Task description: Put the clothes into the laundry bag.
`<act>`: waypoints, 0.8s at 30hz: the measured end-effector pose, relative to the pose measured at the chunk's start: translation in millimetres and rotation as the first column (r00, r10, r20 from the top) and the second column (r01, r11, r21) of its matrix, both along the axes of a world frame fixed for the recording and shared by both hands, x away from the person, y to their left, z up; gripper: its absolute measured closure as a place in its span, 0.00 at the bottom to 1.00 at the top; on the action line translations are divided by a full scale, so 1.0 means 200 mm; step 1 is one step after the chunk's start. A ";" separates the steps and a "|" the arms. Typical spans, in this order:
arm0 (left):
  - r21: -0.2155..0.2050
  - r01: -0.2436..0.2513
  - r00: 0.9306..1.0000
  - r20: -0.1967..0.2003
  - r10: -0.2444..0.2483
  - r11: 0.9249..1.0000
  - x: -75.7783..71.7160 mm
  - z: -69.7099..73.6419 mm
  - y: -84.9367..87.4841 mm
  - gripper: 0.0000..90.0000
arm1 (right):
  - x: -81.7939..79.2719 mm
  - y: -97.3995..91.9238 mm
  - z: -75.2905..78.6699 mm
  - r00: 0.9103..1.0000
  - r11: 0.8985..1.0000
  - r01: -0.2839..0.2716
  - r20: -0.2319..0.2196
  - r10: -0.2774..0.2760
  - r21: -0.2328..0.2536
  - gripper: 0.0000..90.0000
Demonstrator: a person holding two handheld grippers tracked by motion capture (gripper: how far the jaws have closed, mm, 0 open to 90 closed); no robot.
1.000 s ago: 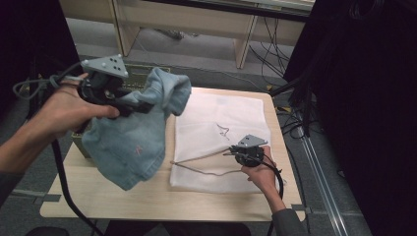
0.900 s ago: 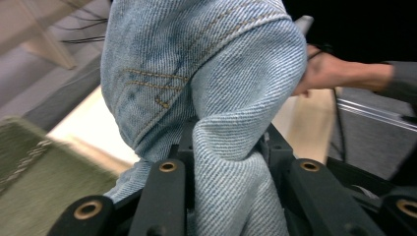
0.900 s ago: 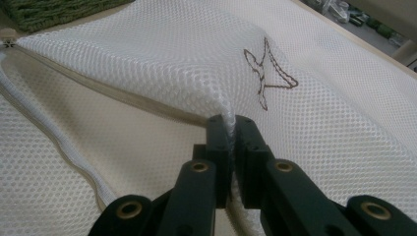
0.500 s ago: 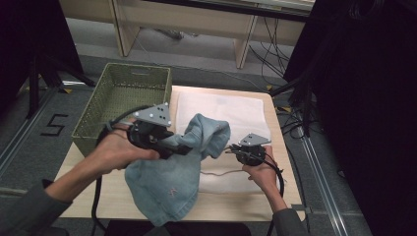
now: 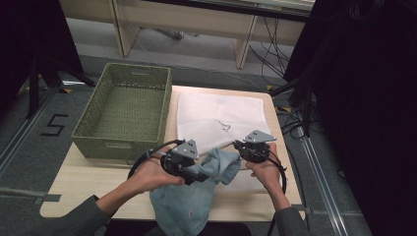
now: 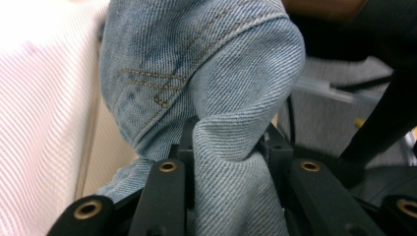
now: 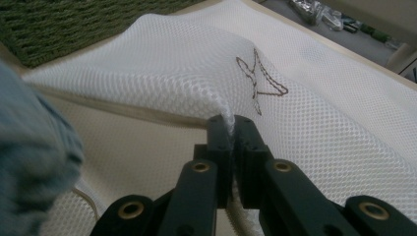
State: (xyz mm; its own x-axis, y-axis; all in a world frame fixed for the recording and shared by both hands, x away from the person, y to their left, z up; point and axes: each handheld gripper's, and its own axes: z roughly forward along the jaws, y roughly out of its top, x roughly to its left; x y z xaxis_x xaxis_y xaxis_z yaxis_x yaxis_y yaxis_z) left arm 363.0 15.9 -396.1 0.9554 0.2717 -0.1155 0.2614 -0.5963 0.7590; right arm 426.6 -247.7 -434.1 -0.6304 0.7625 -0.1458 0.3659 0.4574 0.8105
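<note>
At the table's near edge: we see a person working two hand-held grippers over a white mesh laundry bag (image 5: 216,115), with a green woven basket (image 5: 123,105) at ten o'clock from the hands.
Left gripper (image 5: 199,172): its jaws are clamped on a thick fold of a pale blue denim garment (image 5: 184,206); in the left gripper view the cloth (image 6: 231,147) bulges up between the black jaws.
Right gripper (image 5: 244,147): jaws closed tight on a pinch of the bag's upper layer (image 7: 227,118), lifting it just clear of the layer beneath, near the stitched brown emblem (image 7: 258,81).
Where the denim lies: its bulk hangs off the table's edge at six o'clock; the gripped end rests at the bag's raised mouth, at nine o'clock from the right gripper.
How it will handle: we judge the denim soft but weighty, limp, apt to drag and bunch; a seam or doubled fold gives the surest hold.
The mesh: light, flimsy and slippery, we reckon; best pinched at the hemmed rim.
Risk: the thin mesh could slip free as the denim pushes in.
</note>
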 end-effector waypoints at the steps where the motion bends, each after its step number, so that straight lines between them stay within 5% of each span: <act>1: 0.012 -0.001 1.000 -0.008 0.001 1.000 0.01 -0.03 -0.02 0.77 | 0.01 -0.01 0.01 1.000 1.000 -0.009 0.013 0.009 -0.012 0.97; 4: 0.035 0.000 0.999 -0.046 0.002 0.999 0.07 -0.12 -0.12 0.77 | 0.01 0.00 0.02 1.000 1.000 -0.007 0.029 0.008 -0.018 0.97; 9: 0.006 -0.046 0.996 -0.076 0.047 0.999 0.16 -0.18 -0.23 0.76 | -0.01 0.02 0.04 0.999 0.999 -0.019 0.030 0.020 -0.027 0.97; 13: 0.064 -0.093 0.995 -0.038 0.096 0.994 0.22 -0.30 -0.29 0.74 | -0.01 0.03 0.03 0.998 0.998 -0.038 0.040 0.041 -0.052 0.97; 16: 0.075 -0.117 0.991 -0.060 0.122 0.990 0.24 -0.36 -0.32 0.72 | -0.01 0.04 0.03 0.998 0.998 -0.041 0.036 0.043 -0.049 0.97; 20: 0.040 -0.116 0.992 -0.050 0.118 0.992 0.24 -0.34 -0.31 0.67 | -0.03 0.04 0.05 0.997 0.997 -0.047 0.055 0.051 -0.060 0.97; 24: 0.000 -0.130 0.991 -0.016 0.130 0.991 0.22 -0.28 -0.30 0.50 | -0.03 0.05 0.06 0.997 0.997 -0.057 0.053 0.060 -0.055 0.97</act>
